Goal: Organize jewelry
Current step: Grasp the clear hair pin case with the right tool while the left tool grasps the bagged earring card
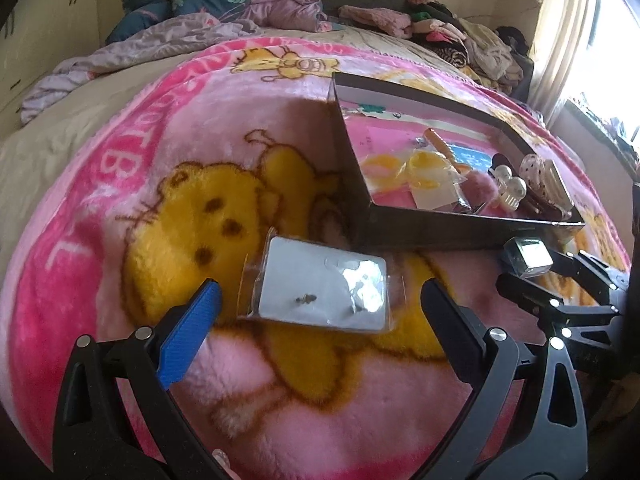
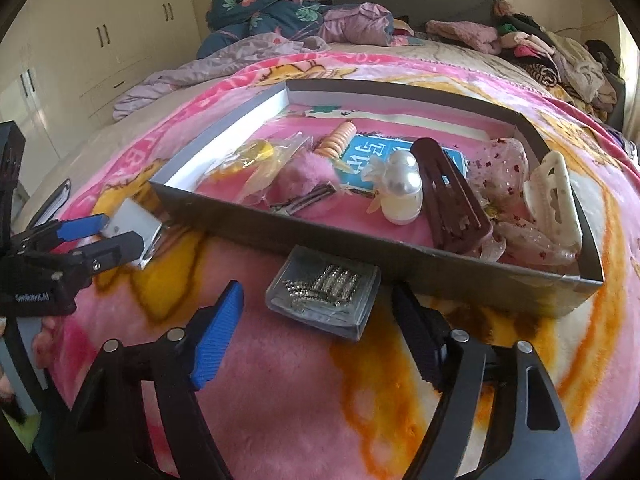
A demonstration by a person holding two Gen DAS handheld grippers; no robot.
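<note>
earring card [image 1: 322,286]: light, stiff white card in a slippery clear sleeve, two small studs; best pinched across short edges, not the loose film.
card position: flat on pink blanket [image 1: 120,184], just beside near wall of box [image 1: 460,228].
clip case [image 2: 323,290]: small clear rigid case of glittery clips; light, smooth, likely to slip; grip on side walls.
case position: on blanket by box's near wall.
left gripper [image 1: 320,300]: wide, straddling card, nothing held.
right gripper [image 2: 318,304]: wide, around case, nothing held.

We see a fluffy, matt plush blanket [image 1: 120,184] under a matt grey cardboard box [image 2: 360,244]. A glossy clear plastic sleeve [image 1: 320,292] covers a smooth white card, and a clear plastic case [image 2: 324,292] holds sparkling metal clips. Our gripper pads [image 2: 218,340] look ribbed blue plastic.
</note>
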